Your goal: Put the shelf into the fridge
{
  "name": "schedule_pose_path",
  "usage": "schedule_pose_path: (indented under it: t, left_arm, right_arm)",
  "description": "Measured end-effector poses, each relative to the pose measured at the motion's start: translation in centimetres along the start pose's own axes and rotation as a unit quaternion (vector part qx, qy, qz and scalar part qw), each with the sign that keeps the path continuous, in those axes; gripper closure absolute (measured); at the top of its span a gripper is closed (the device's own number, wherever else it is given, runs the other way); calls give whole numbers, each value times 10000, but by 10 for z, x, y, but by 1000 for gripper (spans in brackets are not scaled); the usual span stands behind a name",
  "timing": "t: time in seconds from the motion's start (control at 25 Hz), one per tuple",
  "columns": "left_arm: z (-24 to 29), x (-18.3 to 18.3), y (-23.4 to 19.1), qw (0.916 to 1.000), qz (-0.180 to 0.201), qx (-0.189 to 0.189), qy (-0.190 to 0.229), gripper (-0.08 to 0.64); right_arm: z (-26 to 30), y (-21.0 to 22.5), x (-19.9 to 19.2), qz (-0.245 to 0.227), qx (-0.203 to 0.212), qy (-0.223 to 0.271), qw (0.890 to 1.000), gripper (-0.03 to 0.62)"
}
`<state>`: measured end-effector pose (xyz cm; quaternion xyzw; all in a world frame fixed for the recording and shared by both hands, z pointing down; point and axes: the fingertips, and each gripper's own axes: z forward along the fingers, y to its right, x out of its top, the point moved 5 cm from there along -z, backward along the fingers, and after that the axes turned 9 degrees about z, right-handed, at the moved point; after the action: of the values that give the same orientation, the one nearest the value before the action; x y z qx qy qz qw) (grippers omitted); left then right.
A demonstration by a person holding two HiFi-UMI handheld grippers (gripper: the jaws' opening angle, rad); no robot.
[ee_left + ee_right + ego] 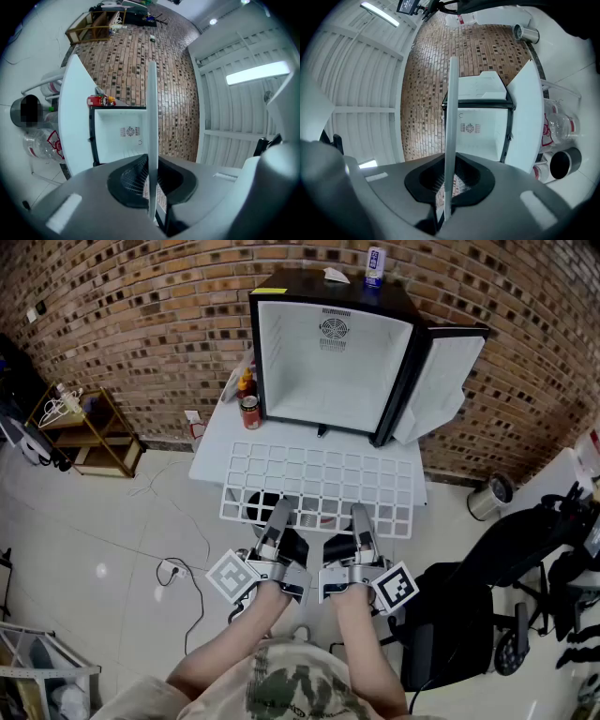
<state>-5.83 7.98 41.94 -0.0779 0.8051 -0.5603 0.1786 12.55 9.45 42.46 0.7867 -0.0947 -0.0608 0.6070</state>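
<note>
Shelf [323,486] is up and level, a white wire grid held out in front of the fridge [333,362]. Its far edge sits just short of the open mouth, above the white counter [214,451]. The left gripper [279,512] has the near edge, and its fingers [124,183] are clamped on the wire, which shows edge-on in the left gripper view. The right gripper [361,519] is just beside it on that same near edge, fingers pinched tight on the shelf too. The fridge door [441,381] is swung wide to the right and the white interior faces the shelf. A red can [249,412] stands on the counter by the fridge's left corner.
</note>
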Motion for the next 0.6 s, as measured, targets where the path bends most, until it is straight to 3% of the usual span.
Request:
schedule_pose_path:
  t: [0.6]
  left_arm:
    - [21,-10,-2,9999,107,-31,91,534]
  right_arm:
    - [15,2,22,-23,-12,-128,9999,565]
